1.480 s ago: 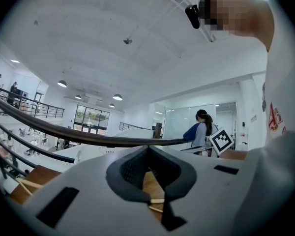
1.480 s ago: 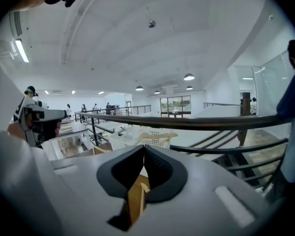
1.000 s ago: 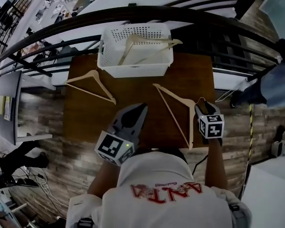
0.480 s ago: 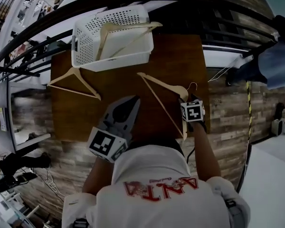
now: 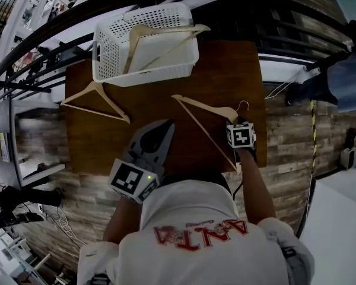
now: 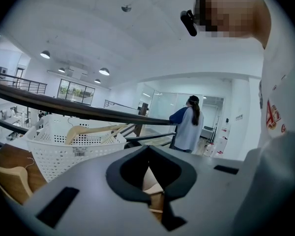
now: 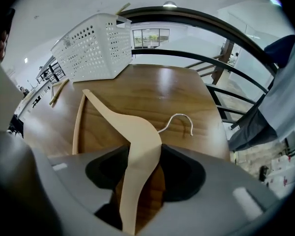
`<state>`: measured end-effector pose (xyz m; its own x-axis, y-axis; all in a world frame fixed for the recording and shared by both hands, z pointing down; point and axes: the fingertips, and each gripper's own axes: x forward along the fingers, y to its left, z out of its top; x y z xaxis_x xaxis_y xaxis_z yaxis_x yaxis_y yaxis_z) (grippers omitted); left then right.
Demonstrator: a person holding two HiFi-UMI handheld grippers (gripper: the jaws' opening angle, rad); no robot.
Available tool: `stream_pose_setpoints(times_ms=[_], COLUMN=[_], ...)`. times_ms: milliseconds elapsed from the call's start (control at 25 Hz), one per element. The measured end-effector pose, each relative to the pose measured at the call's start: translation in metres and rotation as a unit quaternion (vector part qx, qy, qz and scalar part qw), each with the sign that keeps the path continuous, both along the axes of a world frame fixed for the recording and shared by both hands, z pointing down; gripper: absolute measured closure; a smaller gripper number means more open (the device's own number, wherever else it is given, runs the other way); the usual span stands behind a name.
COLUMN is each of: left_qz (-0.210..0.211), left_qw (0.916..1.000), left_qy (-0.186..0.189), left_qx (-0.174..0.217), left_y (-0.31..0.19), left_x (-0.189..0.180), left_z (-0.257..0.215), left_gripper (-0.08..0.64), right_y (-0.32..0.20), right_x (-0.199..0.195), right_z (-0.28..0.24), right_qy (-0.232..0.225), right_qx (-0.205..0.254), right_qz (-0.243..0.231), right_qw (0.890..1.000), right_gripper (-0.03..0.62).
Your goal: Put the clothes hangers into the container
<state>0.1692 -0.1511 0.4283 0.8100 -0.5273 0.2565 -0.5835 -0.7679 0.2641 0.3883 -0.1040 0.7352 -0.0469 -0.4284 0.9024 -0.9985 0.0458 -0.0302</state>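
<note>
Hanger (image 7: 137,141) lies flat on the table (image 5: 225,70), its shoulder between the right gripper's (image 7: 146,178) closing fingers, not yet pinched. I'd clamp squarely beside the hook so it won't swing on the way to the container (image 5: 107,52). The left gripper's (image 5: 163,129) fingers are together, empty.

The table (image 5: 160,108) is of brown wood with a smooth top that shines a little, and it stands against a dark railing. Three things lie directly on it. A white basket (image 5: 160,75) with many small holes in its walls stands at the far edge, a little to the left of the middle. A first hanger (image 5: 113,104) of pale wood lies flat near the left edge, just beside the basket's near left corner. A second hanger (image 5: 202,103), also of pale wood and with a metal hook, lies on the right part, its hook near the right edge.
</note>
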Motion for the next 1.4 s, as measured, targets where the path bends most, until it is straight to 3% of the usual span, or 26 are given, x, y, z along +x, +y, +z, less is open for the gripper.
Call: stream_pose_setpoints(times_ms=[400,680,1000,1400], left_qz=[0.012,0.019,0.007,-0.056], left_qw=[0.9999,0.9996,0.9987,0.996], left_qy=[0.01,0.02,0.043,0.06], left_qx=[0.002,0.009,0.026,0.036], left_y=[0.006,0.011,0.008,-0.002], left_x=[-0.016,-0.023,-0.046,-0.115], left_z=[-0.006,-0.013,-0.03,-0.048], left_gripper=[0.551,0.551,0.551,0.551], right_y=[0.003,0.003,-0.012,-0.106], right_x=[-0.005,-0.01,-0.03,-0.073], right_z=[-0.068,-0.146,-0.239,-0.335], right_qy=[0.088,0.097,0.099,0.134], right_qx=[0.093,0.182,0.275,0.365], right_qz=[-0.026,-0.023,-0.036,-0.113], right_qw=[0.991,0.978,0.956,0.914], right_gripper=[0.405,0.405,0.405,0.405])
